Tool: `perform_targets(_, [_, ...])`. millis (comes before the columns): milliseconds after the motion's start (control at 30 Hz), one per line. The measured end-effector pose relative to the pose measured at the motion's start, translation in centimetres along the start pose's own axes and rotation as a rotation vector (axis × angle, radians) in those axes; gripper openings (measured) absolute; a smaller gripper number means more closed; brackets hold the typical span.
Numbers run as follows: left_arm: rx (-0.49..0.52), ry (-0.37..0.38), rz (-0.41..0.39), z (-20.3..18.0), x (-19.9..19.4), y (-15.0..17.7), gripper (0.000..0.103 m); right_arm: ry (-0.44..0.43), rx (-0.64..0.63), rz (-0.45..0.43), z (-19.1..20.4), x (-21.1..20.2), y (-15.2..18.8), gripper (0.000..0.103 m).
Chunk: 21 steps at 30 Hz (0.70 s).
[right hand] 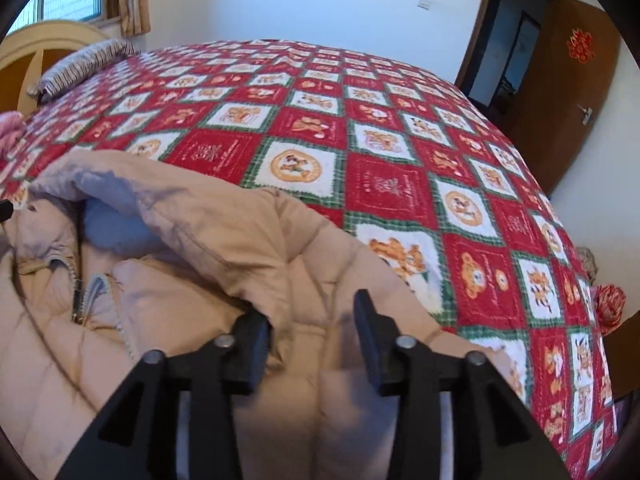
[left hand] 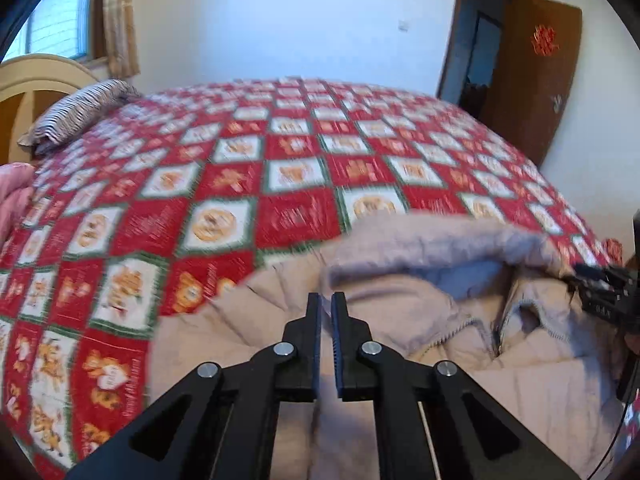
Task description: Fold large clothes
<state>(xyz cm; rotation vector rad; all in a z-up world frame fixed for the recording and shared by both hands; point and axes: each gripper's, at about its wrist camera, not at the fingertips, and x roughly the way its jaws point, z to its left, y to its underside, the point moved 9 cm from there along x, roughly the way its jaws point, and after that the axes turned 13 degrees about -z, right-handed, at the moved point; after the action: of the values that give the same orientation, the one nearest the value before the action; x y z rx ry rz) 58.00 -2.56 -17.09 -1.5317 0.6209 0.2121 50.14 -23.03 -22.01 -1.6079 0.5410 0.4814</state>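
Observation:
A large beige quilted jacket (left hand: 440, 344) with a fuzzy hood and a zipper lies on the near edge of the bed; it also shows in the right wrist view (right hand: 180, 280). My left gripper (left hand: 326, 300) hovers over the jacket's left shoulder area with its jaws nearly together and nothing visible between them. My right gripper (right hand: 312, 312) is open, its fingers straddling a raised fold of the jacket's right shoulder. The right gripper also appears at the right edge of the left wrist view (left hand: 600, 284).
The bed carries a red, white and green checked quilt (right hand: 400, 160). A striped pillow (left hand: 76, 112) lies by the wooden headboard (left hand: 32, 80) at far left. A pink cloth (left hand: 14, 196) sits at the left edge. An open brown door (right hand: 560, 88) stands at far right.

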Motion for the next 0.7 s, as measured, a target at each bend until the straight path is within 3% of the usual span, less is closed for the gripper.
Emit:
perform_targets(67, [-0.023, -0.032, -0.049, 0.8, -0.6, -1.6, 0.05, 0.007, 0.02, -0.002, -0.9, -1.0, -0.2, 0.051])
perform_targets(100, [-0.041, -0.058, -0.079, 1.3, -0.8, -2.6, 0.086, 0.009, 0.035, -0.007, -1.2, -1.4, -0.4, 0.052])
perform_targets(133, [-0.065, -0.096, -0.129, 1.9, -1.1, -3.8, 0.097, 0.015, 0.052, -0.012, -1.5, -1.9, -0.8, 0.053])
perform_targets(200, [-0.109, -0.105, -0.174, 1.9, -0.3, -5.8, 0.097, 0.03, 0.085, -0.047, -1.8, -2.8, -2.1, 0.053])
perform_targets(300, [-0.116, -0.117, -0.144, 0.9, 2.1, -7.3, 0.097, 0.046, 0.113, -0.072, -1.0, -3.1, -4.3, 0.055])
perform_targets(433, [-0.047, -0.147, -0.075, -0.5, 5.1, -6.4, 0.097, 0.103, 0.136, -0.059, -0.7, -2.9, -5.8, 0.067])
perform_targets(533, [-0.03, -0.139, -0.075, -1.1, 6.2, -5.9, 0.097, 0.146, 0.165, -0.079, -2.0, -3.2, -5.8, 0.068])
perform_targets(633, [-0.028, -0.134, -0.068, -1.9, 7.6, -6.7, 0.097, 0.104, 0.155, -0.107, -1.5, -1.9, -7.0, 0.061])
perform_targets(700, [0.003, -0.132, -0.031, -2.6, 8.7, -6.1, 0.097, 0.024, 0.238, -0.106, -1.0, -0.5, -8.2, 0.059])
